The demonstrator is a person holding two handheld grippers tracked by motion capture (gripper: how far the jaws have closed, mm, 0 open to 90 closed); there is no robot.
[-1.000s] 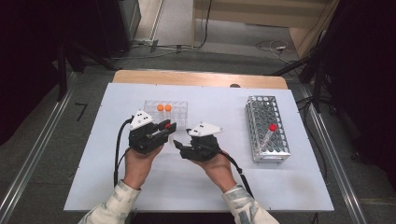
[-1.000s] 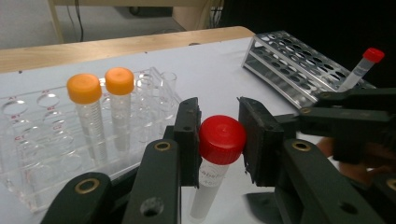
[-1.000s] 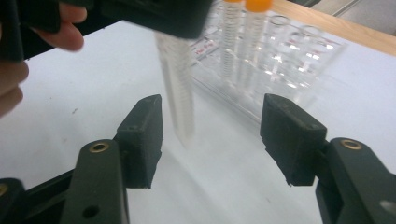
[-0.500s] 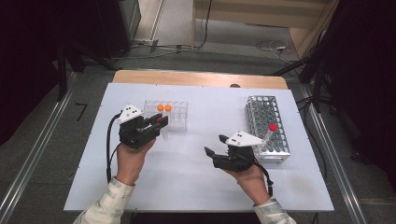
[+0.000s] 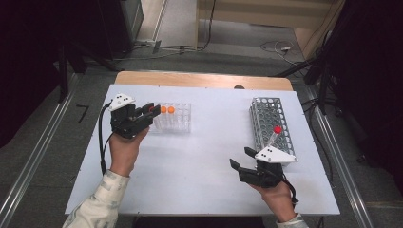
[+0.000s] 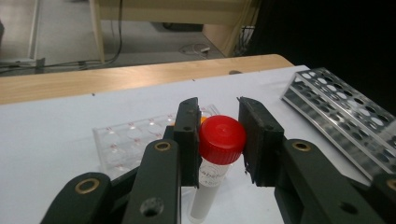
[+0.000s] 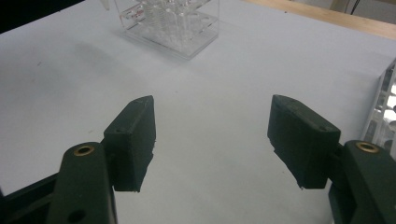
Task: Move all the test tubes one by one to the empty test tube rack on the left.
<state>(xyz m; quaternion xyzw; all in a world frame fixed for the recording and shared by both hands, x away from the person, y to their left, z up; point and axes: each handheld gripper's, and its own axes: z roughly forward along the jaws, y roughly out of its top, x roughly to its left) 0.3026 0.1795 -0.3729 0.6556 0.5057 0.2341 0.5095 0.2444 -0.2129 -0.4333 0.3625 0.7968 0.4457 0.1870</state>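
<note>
One tube (image 6: 215, 158) with a red cap is the thing in hand. It stands almost straight up, cap on top, and the left tongs (image 6: 218, 140) pinch it by the cap, one jaw on each side. The clear rack (image 5: 172, 117) is the landmark here. In the high view, the left tongs (image 5: 147, 113) are at the left end of the clear rack, and the tube hangs just at that end, above the bench (image 5: 204, 156). Two orange caps (image 5: 167, 109) already sit in the clear rack, close to the tongs. From the left gripper view, the clear rack (image 6: 135, 144) lies straight ahead of the tube and a bit lower.

I think the next move is to set the tube into an open hole of the clear rack. So the tube should stay upright, go a little forward over a hole, and then go down. A tilt could make the bottom catch on the rack's top.

The right tongs (image 5: 244, 158) are far to the right of the clear rack. They have just been opening, they stand wide now, and nothing is between them. They are near the metal rack (image 5: 271, 121), where another red-capped tube (image 5: 274, 134) leans. The left hand is much nearer to the clear rack, so this job is for it.
</note>
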